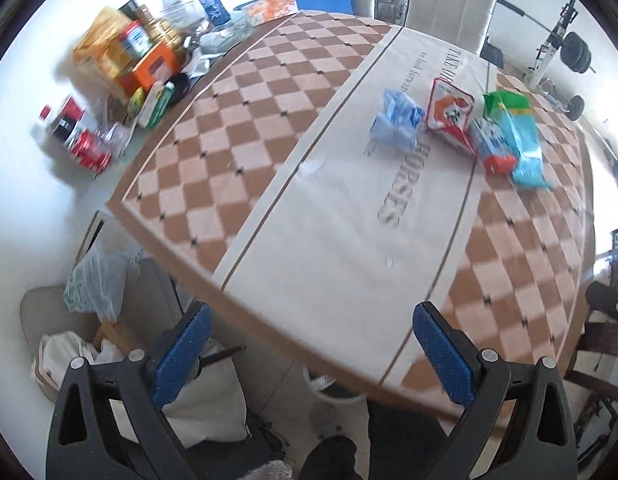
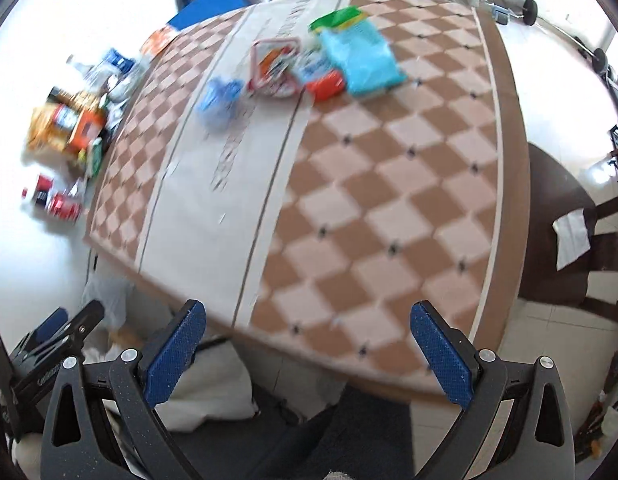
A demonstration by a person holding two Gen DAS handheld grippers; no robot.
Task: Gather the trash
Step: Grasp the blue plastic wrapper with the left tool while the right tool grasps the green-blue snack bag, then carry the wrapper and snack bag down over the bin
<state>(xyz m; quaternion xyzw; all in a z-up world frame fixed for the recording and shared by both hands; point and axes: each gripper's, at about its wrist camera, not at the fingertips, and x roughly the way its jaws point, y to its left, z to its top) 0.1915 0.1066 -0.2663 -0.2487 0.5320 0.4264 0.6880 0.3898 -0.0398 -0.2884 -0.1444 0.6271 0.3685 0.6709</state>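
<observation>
Trash lies in a loose group on the far part of the checkered tablecloth [image 1: 237, 128]: a crumpled blue wrapper [image 1: 395, 122], a red and white packet [image 1: 449, 114], a small red and blue carton [image 1: 491, 148] and a turquoise and green bag [image 1: 517, 136]. The same group shows in the right wrist view: blue wrapper [image 2: 219, 98], red packet [image 2: 275, 68], carton [image 2: 323, 76], turquoise bag [image 2: 359, 54]. My left gripper [image 1: 313, 356] is open and empty near the table's front edge. My right gripper [image 2: 309, 352] is open and empty, also at the front edge.
Cans, jars and boxes [image 1: 129, 52] crowd the white surface left of the cloth, with red cans [image 1: 89, 148]. A white bag [image 1: 209, 396] and plastic bags [image 1: 93, 284] lie on the floor below. Chairs stand behind [image 1: 449, 4] and at the right [image 2: 565, 232].
</observation>
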